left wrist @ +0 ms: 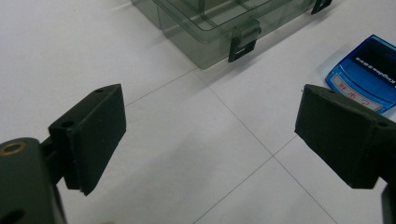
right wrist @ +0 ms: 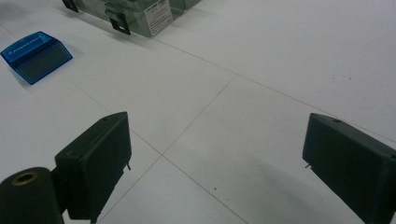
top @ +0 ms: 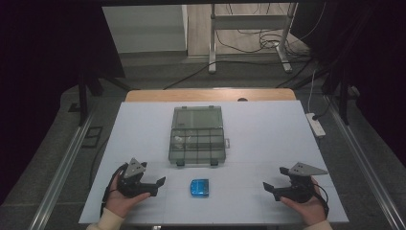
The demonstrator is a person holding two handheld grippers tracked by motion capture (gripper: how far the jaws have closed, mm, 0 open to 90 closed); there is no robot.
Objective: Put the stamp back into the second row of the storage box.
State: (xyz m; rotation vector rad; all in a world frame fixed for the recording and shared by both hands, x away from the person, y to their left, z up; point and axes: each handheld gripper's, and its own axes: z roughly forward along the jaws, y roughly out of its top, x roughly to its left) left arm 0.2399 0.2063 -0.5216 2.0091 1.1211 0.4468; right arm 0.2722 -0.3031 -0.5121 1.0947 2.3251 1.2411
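Blue case (top: 199,187) lies flat on the white table (top: 268,139) in the lower middle of the high view, between the two grippers and apart from both. Just above it in that frame sits a clear grey organizer box (top: 197,135), lid open, with its black latches facing the case.

Left gripper (top: 155,184), in the lower left of the high view, rests in a hand (top: 120,201) with its jaws spread wide and nothing between them. In the left gripper view the case (left wrist: 366,72) shows at the right edge, above the right jaw, and the box (left wrist: 219,21) at the top.

Right gripper (top: 269,189), in the lower right, is likewise released and empty. Its own view shows the case (right wrist: 35,56) in the upper left and the box (right wrist: 135,14) along the top.
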